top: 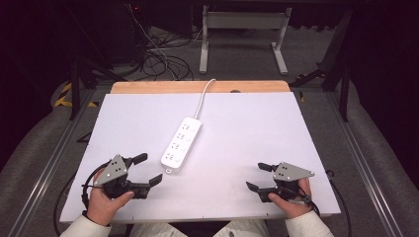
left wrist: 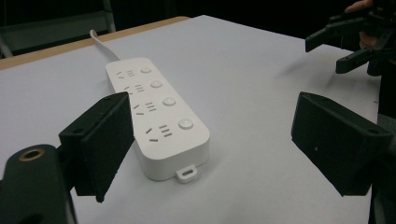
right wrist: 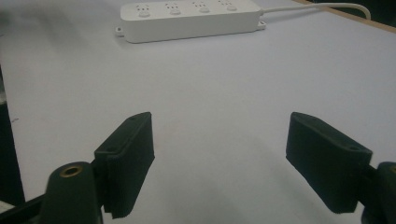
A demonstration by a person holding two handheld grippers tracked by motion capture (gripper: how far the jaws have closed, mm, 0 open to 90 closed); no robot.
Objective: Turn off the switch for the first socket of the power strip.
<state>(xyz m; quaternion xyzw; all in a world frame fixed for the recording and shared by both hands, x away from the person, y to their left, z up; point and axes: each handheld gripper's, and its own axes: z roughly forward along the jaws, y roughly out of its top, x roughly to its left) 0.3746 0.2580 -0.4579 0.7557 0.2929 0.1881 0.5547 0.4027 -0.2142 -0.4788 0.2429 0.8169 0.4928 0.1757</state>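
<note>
A white power strip point(top: 181, 145) lies flat on the white table top point(top: 247, 163), a little left of the middle, its long axis running diagonally from near left to far right. Its white cable point(top: 203, 97) leaves the far end and runs over the far wooden edge of the table point(top: 148, 87). In the left gripper view four sockets, each with a round button beside it, face up, and a small mounting tab sticks out of the near end.

The left gripper point(top: 145, 169) is held in the person's left hand point(top: 106, 201) at the near left of the table. Its jaws are spread wide with nothing between them. The near end of the strip lies just beside them, ahead and to the inner side; in the left gripper view it sits just past the left jaw.

The right gripper point(top: 258, 177), in the right hand point(top: 291, 202) at the near right, also has its jaws spread apart and empty, pointing toward the left. The strip is well apart from it, across bare table.
</note>
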